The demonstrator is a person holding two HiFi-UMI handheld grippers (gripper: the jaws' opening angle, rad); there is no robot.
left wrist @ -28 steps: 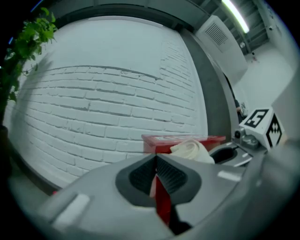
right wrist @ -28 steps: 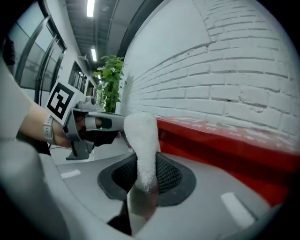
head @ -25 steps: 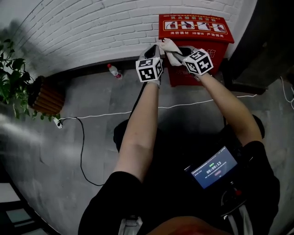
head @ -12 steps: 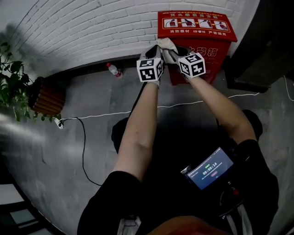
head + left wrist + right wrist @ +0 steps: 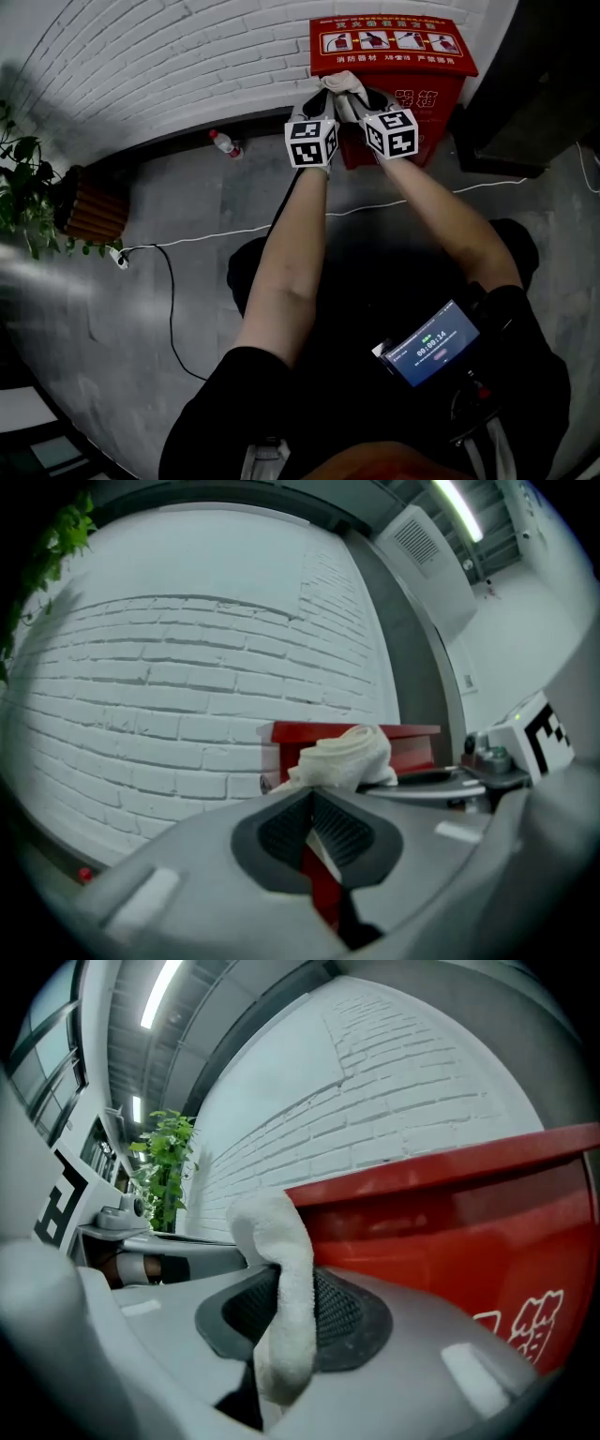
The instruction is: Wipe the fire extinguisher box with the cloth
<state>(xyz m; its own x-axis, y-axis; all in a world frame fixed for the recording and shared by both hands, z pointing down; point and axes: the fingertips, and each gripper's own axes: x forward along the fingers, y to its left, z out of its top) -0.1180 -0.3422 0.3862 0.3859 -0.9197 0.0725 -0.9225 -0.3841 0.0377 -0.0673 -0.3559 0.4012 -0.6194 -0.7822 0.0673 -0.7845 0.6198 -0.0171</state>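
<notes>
Head view: the cloth [image 5: 345, 86] sits bunched at the box's [image 5: 450, 67] front top edge, soft white towelling on a smooth, flat red panel. The box's long side runs left to right. The left gripper [image 5: 319, 97] and right gripper [image 5: 371, 99] both pinch the cloth, side by side just in front of the box, with the right nearer its middle.

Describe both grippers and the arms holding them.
The left gripper and right gripper have grey shells, dark mesh-textured claw pads and a white cube with black square markers each. Arms bare below short black sleeves.
</notes>
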